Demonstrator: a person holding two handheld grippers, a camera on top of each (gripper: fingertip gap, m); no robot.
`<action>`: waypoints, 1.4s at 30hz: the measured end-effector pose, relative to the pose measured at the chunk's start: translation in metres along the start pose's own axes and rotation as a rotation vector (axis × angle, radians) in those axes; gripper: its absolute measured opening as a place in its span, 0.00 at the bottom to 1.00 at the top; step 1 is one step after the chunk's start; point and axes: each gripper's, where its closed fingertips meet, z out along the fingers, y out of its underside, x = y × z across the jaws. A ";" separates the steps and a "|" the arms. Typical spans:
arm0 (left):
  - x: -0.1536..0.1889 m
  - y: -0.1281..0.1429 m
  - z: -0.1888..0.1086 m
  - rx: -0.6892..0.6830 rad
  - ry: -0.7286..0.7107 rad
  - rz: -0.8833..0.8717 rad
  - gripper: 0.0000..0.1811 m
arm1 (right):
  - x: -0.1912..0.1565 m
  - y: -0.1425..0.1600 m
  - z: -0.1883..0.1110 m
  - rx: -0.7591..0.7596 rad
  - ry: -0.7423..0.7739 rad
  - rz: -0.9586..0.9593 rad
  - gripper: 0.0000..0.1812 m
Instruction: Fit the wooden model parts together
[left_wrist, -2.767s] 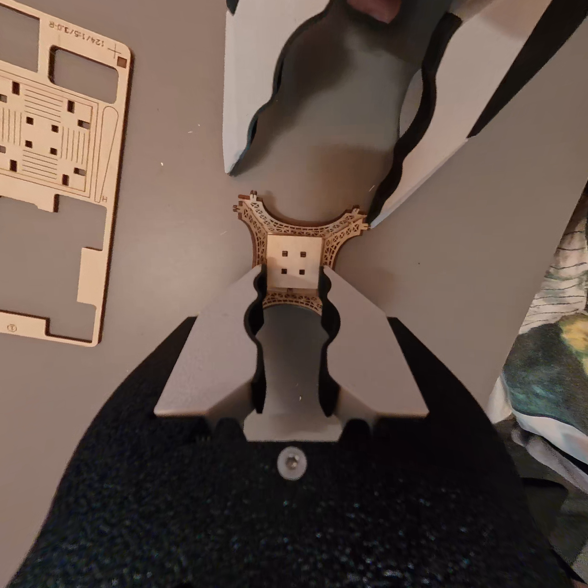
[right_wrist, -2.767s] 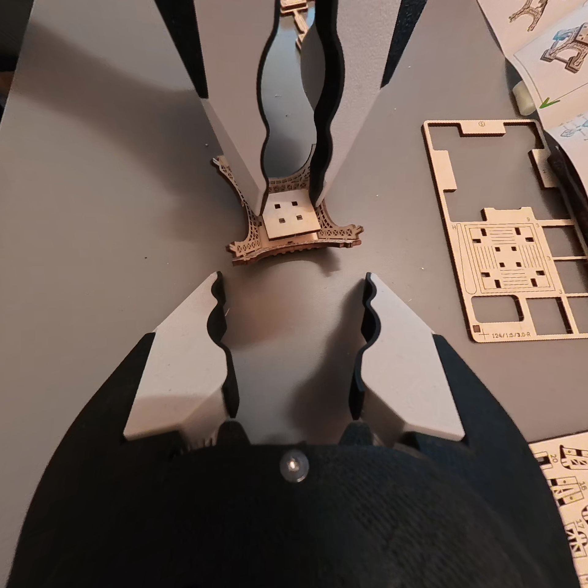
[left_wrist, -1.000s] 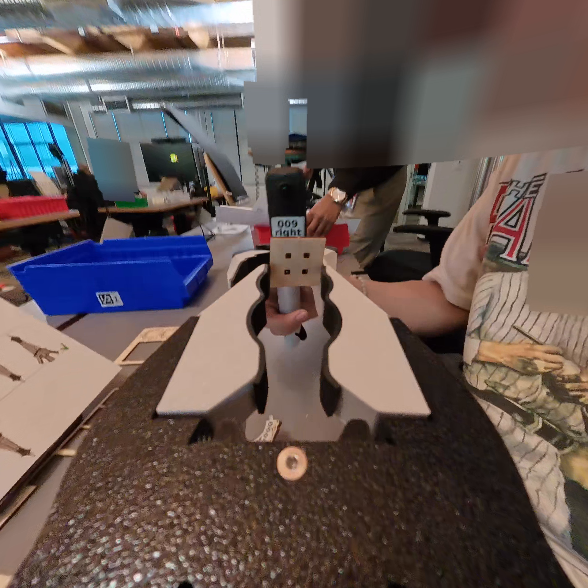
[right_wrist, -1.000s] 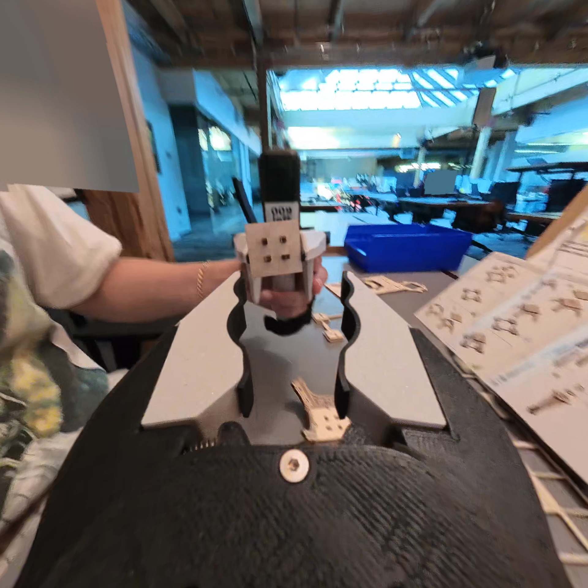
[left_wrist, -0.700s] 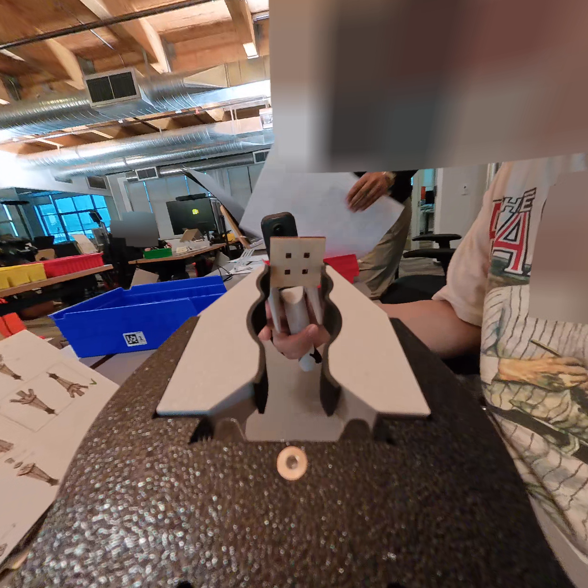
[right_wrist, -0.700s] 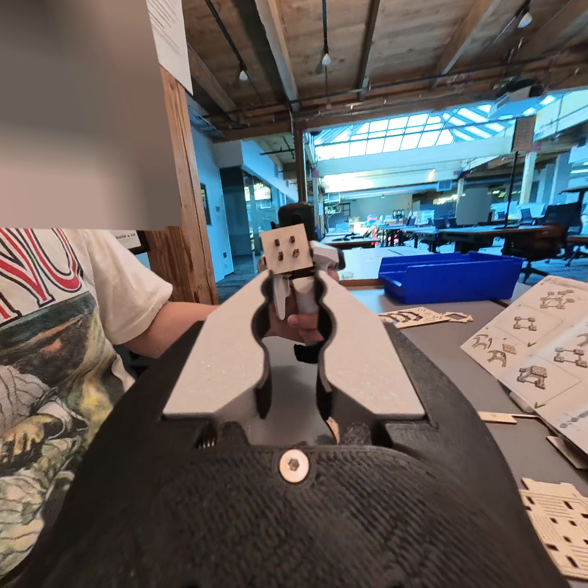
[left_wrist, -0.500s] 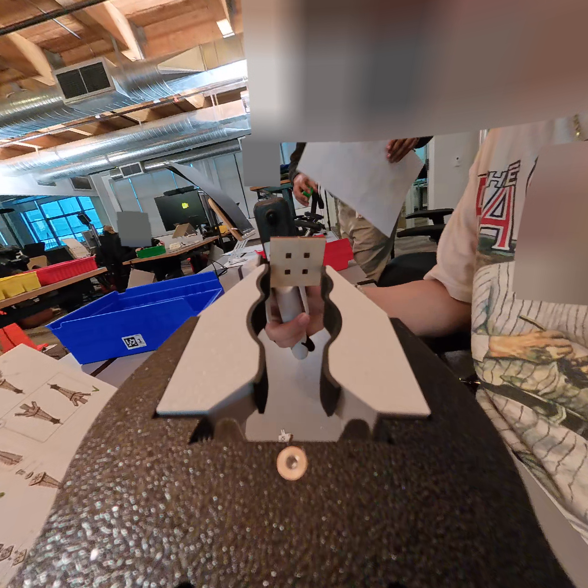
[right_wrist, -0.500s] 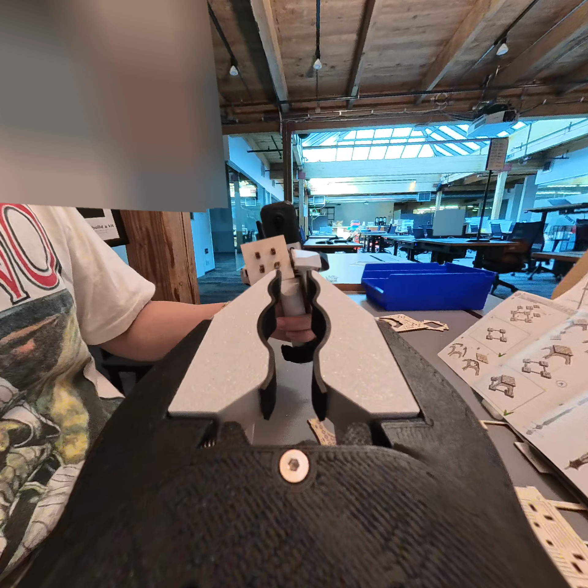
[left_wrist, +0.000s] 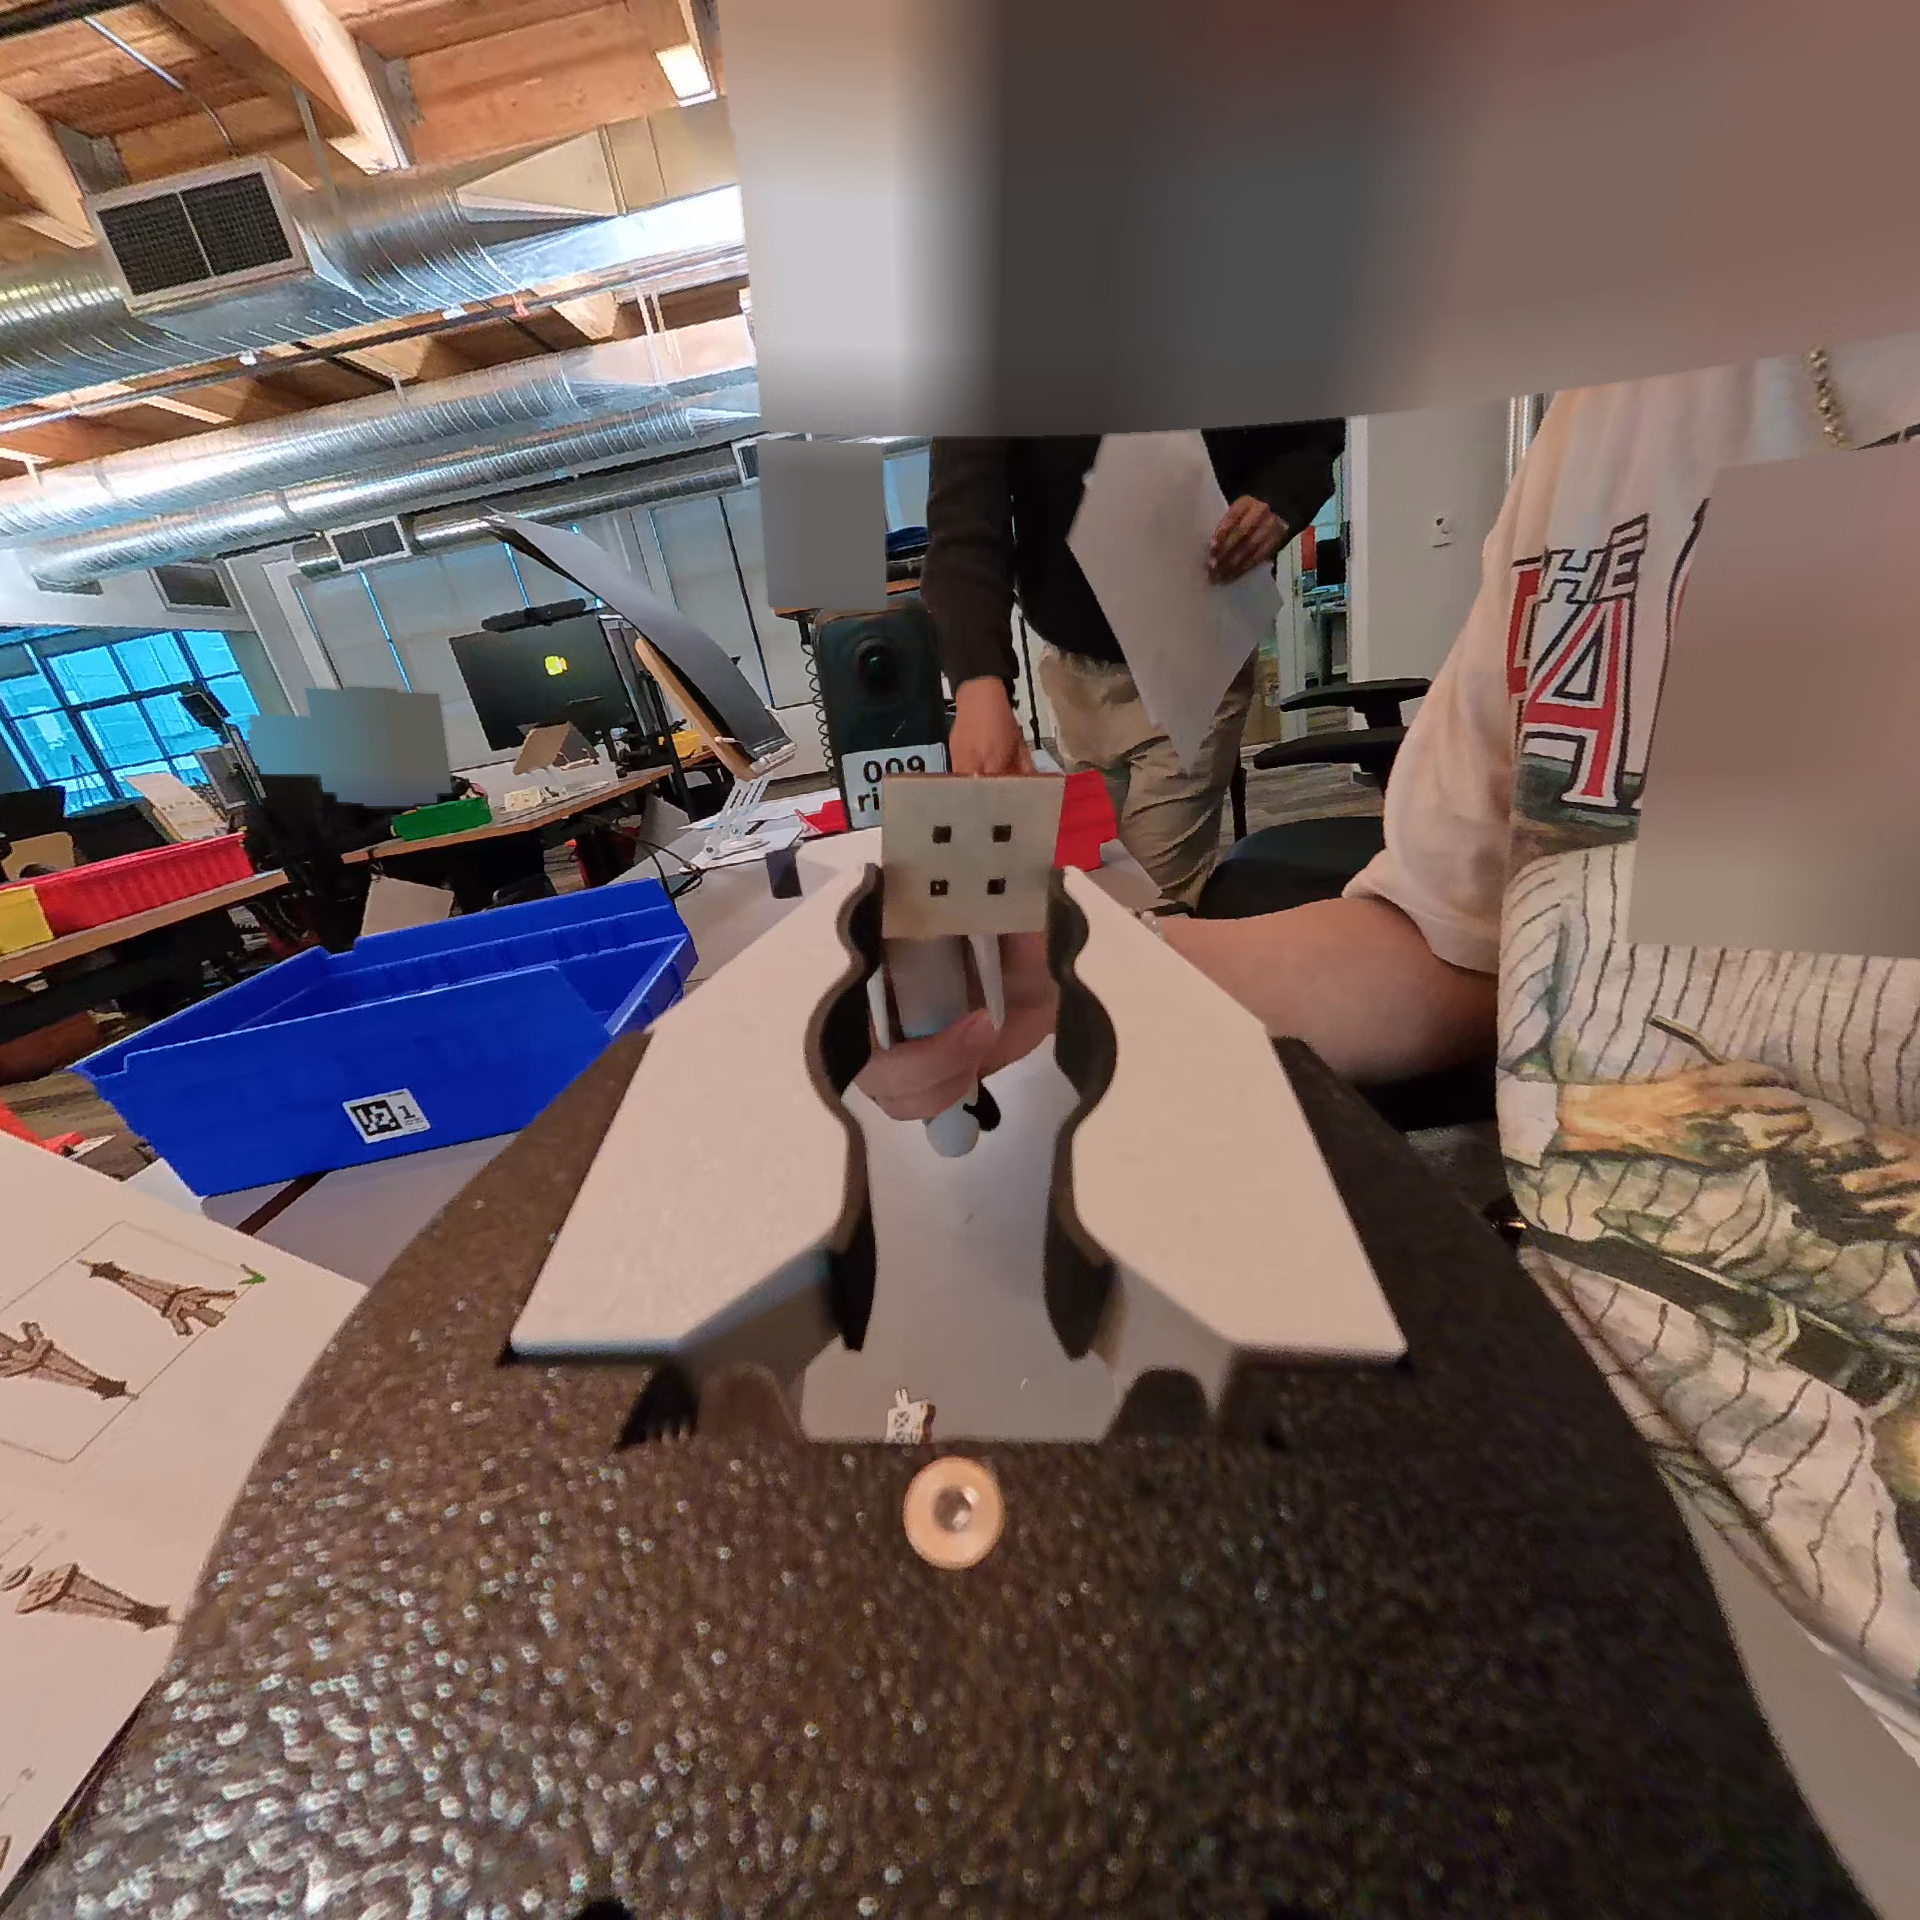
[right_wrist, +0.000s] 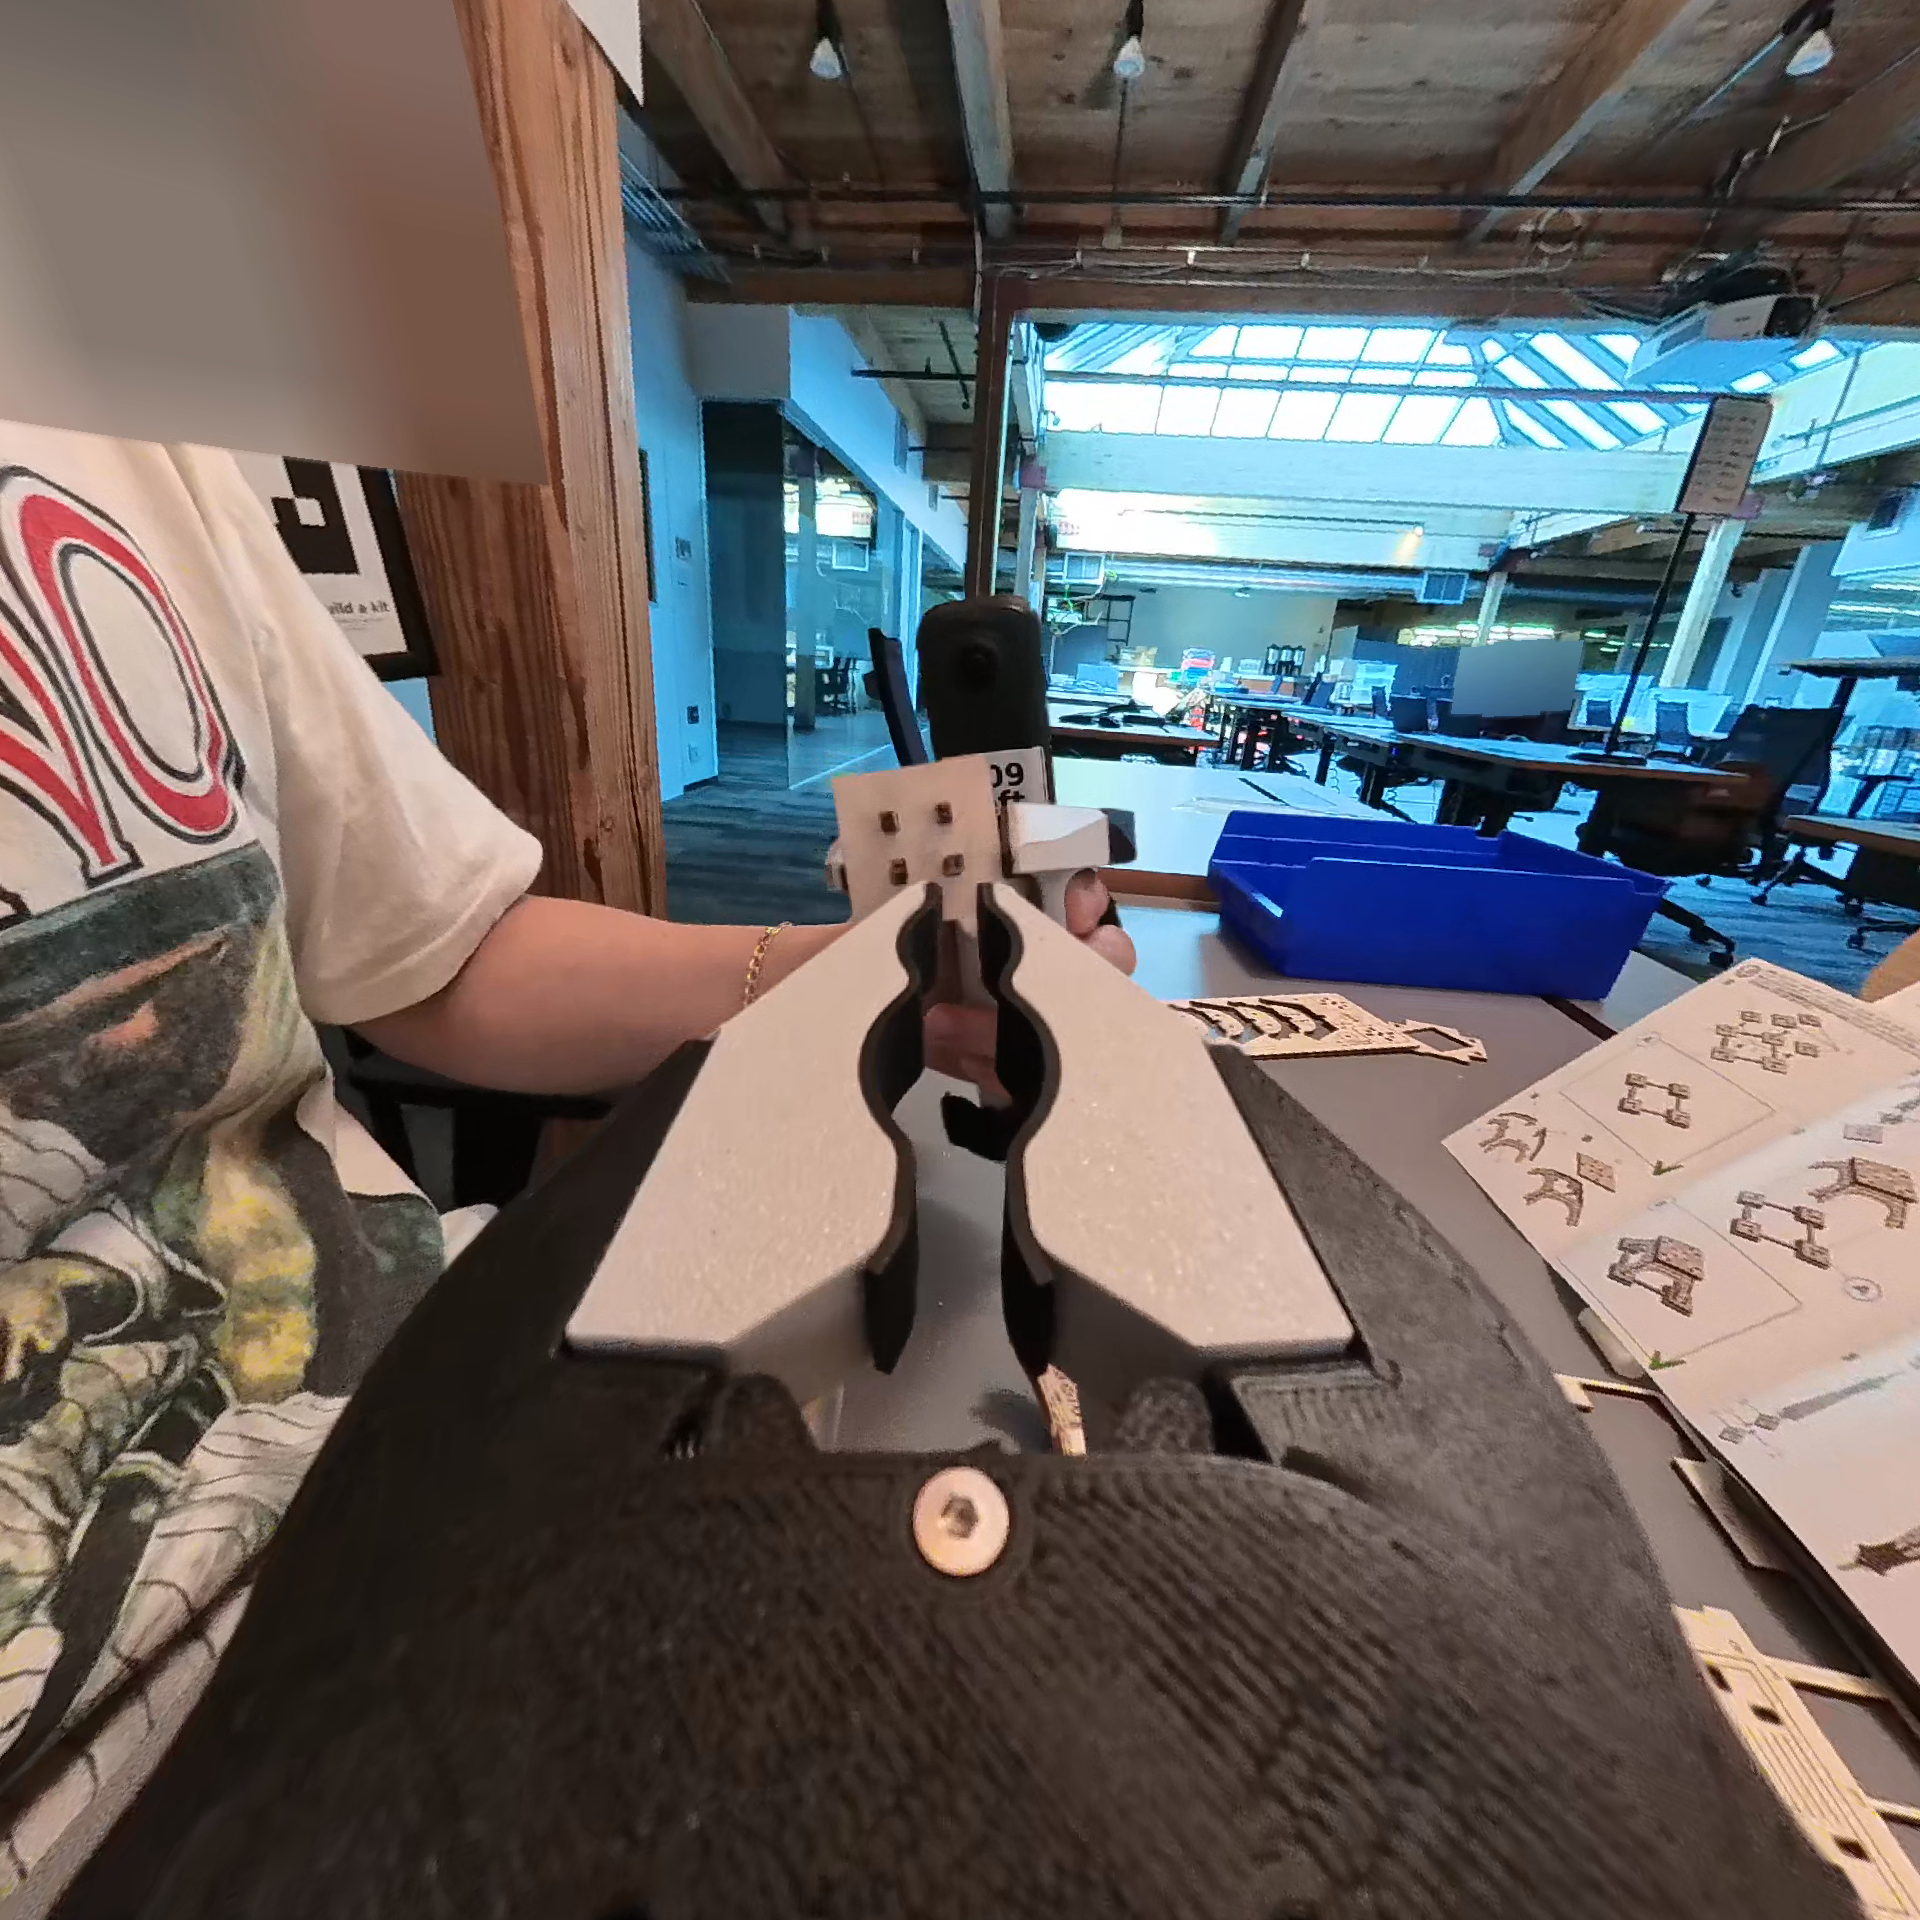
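A small square wooden plate (left_wrist: 971, 852) with four square holes is held up in the air, face on to both cameras. My left gripper (left_wrist: 966, 904) is shut on its side edges. In the right wrist view the plate (right_wrist: 914, 831) sits between the left gripper's fingers (right_wrist: 1049, 842). My right gripper (right_wrist: 958, 904) faces it, with its jaws almost shut and its tips at the plate's lower edge. I cannot tell whether they pinch it. A loose lattice part (right_wrist: 1065, 1403) lies on the table below, and also shows in the left wrist view (left_wrist: 909, 1418).
The person's torso is close by (left_wrist: 1662, 1143), (right_wrist: 156, 935). A blue bin (right_wrist: 1423, 904) stands on the grey table (right_wrist: 1403, 1122). Instruction sheets (right_wrist: 1714, 1174), (left_wrist: 104, 1351) and laser-cut wooden sheets (right_wrist: 1320, 1023), (right_wrist: 1787, 1756) lie there too. Another person stands behind (left_wrist: 1039, 623). My left and right fingertips are right by each other.
Both grippers rose from the table to face each other in the air, the left holding the plate. The right jaws narrowed from wide open to almost shut and moved up to the plate.
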 end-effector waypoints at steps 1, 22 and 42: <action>0.000 0.001 0.000 -0.005 0.003 0.000 0.16 | 0.000 0.000 0.000 -0.001 0.002 0.000 0.03; -0.006 0.010 0.002 -0.099 0.002 -0.002 0.16 | 0.007 0.005 -0.008 -0.037 0.034 -0.055 0.02; -0.033 0.032 0.020 -0.065 0.122 -0.015 0.16 | 0.029 0.009 -0.034 -0.097 0.146 -0.105 0.00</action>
